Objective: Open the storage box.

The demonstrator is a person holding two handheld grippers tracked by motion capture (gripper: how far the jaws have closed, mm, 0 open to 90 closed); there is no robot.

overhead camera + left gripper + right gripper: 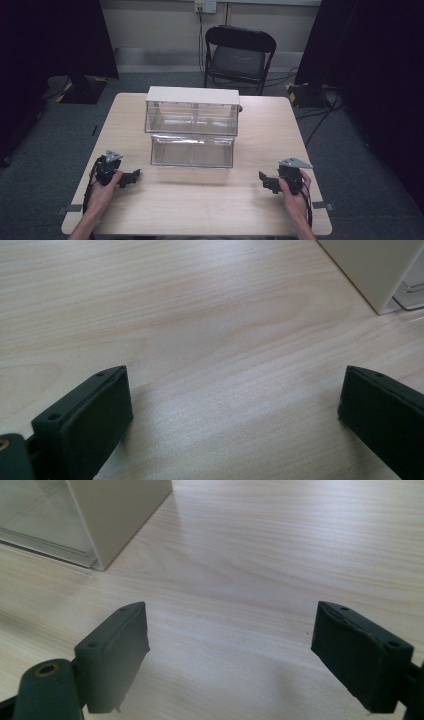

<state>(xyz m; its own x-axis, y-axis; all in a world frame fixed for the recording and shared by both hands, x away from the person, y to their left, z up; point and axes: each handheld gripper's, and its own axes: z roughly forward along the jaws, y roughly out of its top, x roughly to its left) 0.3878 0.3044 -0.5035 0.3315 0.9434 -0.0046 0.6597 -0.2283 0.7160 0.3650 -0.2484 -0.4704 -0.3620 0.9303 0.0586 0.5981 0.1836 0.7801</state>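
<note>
Both the left gripper (235, 405) and right gripper (230, 645) hold their black jaws wide apart over bare pale wooden table (210, 200), gripping nothing; the clear plastic drawer box (192, 130) sits ahead between them.

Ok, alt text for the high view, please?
A clear plastic drawer cabinet with a white top stands on a light wooden table, its lower drawer pulled out. At either side, the hand-held black left gripper and right gripper point inward.
</note>
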